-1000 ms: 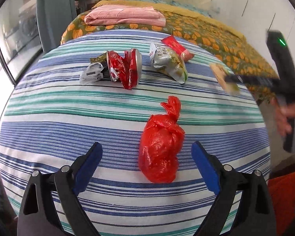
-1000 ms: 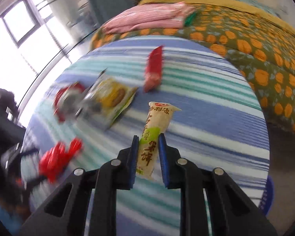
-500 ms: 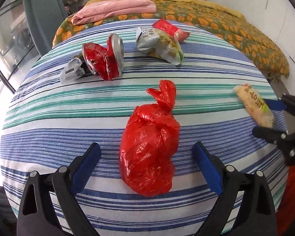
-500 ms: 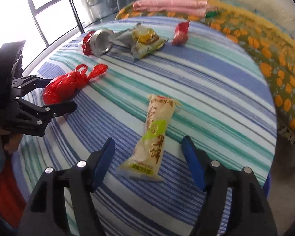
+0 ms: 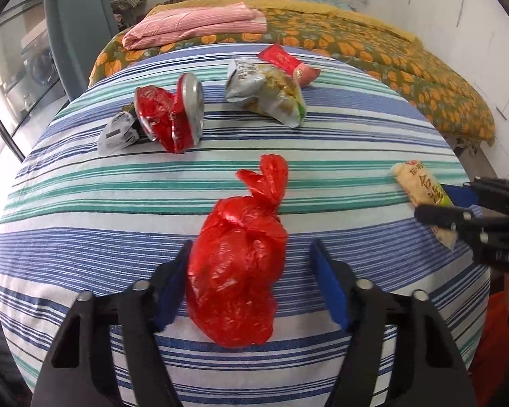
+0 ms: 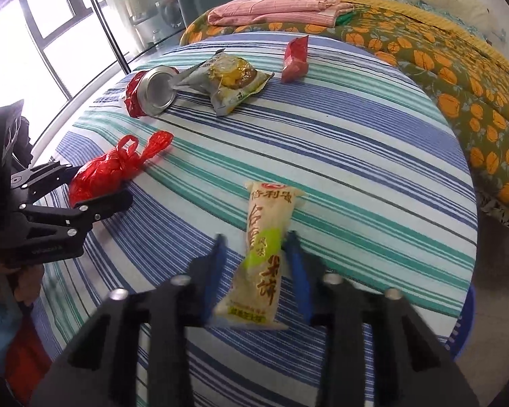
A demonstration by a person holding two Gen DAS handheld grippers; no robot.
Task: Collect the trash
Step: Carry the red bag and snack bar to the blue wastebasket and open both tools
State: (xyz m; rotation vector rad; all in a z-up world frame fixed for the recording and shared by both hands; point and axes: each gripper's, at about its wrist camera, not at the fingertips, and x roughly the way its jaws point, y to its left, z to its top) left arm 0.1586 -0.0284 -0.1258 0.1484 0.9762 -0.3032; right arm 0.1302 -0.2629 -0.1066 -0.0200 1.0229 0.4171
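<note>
1. Left gripper (image 5: 247, 281): jaws closing around the red bag (image 5: 237, 271). The left pad touches the bag's side; the right pad stands apart from it. The bag lies knotted on the striped cloth (image 5: 85, 203), at its near edge.
2. Right gripper (image 6: 256, 271): jaws closing, blurred, on either side of the rice cracker packet (image 6: 264, 254). The right pad is at the packet's edge; a gap shows at the left pad. The packet lies flat on the cloth, near its right edge, well apart from the bag.
3. Crushed red can (image 5: 173, 118): middle of the cloth, on its side, with a silver wrapper (image 5: 117, 132) touching its left end.
4. Silver snack bag (image 5: 268, 95): right of the can, lying open-ended.
5. Small red packet (image 5: 285, 62): just behind the snack bag, near the far edge.
6. Flowered bedspread (image 5: 407, 68): beyond the cloth, with a folded pink cloth (image 5: 193, 23) on it.
</note>
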